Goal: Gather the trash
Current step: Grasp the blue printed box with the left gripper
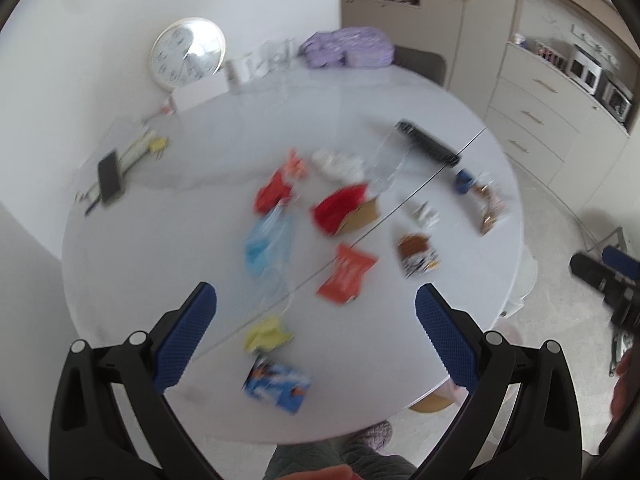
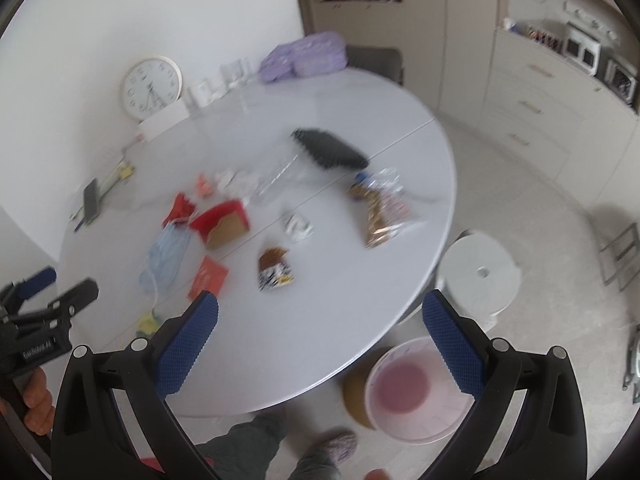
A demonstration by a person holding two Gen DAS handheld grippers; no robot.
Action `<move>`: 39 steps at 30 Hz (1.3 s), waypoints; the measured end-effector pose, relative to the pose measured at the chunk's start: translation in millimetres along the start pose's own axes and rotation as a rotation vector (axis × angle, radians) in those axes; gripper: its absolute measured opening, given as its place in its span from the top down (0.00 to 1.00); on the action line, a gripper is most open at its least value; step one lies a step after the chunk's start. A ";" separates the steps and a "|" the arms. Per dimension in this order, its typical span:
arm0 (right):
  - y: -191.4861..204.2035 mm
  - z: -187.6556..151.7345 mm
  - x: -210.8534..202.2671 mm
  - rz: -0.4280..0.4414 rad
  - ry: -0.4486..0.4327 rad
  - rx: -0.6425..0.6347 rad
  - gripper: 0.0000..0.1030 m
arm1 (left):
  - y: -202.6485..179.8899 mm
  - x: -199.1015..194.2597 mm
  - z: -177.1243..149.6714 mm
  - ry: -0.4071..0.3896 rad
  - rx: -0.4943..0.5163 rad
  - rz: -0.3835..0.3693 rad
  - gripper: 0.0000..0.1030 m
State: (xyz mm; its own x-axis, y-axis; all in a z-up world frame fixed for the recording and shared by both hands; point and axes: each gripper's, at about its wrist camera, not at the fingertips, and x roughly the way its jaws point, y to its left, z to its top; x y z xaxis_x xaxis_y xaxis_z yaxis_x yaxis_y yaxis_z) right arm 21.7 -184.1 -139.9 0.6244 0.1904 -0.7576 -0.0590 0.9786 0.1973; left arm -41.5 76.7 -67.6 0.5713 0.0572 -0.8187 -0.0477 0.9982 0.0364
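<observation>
- Crumpled wrappers litter the middle of the round white table [image 1: 160, 264]: a light blue face mask [image 1: 267, 244], a red carton with brown flap [image 1: 344, 208], an orange-red packet [image 1: 346, 273], a yellow scrap [image 1: 267, 334].
- Motion blur hides all print.
- Left gripper [image 1: 316, 312] and right gripper [image 2: 320, 320] gape wide, holding nothing.
- A pink-bottomed bin [image 2: 416, 390] sits at lower right, partly cut off by a finger.

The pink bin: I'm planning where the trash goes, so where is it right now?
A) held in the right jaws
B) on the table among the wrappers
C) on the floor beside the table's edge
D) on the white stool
C: the right wrist view shows the pink bin standing on the floor just off the white table edge, empty and untouched.
</observation>
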 end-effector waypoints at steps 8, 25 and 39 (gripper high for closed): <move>10.8 -28.4 43.8 -0.015 0.069 -0.071 0.02 | 39.4 42.3 -74.0 0.091 -0.011 0.035 0.07; 23.7 -62.3 76.1 -0.011 0.159 -0.107 0.02 | 83.0 91.9 -103.8 0.245 -0.546 -0.004 0.07; 27.0 -50.1 66.4 0.014 0.137 -0.099 0.02 | 68.3 161.2 -98.5 0.456 -0.730 0.143 0.39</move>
State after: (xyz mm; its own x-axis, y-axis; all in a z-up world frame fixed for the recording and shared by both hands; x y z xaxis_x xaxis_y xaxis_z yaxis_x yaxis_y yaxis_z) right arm 22.5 -141.1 -216.1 0.5115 0.2059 -0.8342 -0.1474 0.9775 0.1509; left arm -33.4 152.3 -253.5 0.1434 0.0118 -0.9896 -0.6965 0.7116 -0.0924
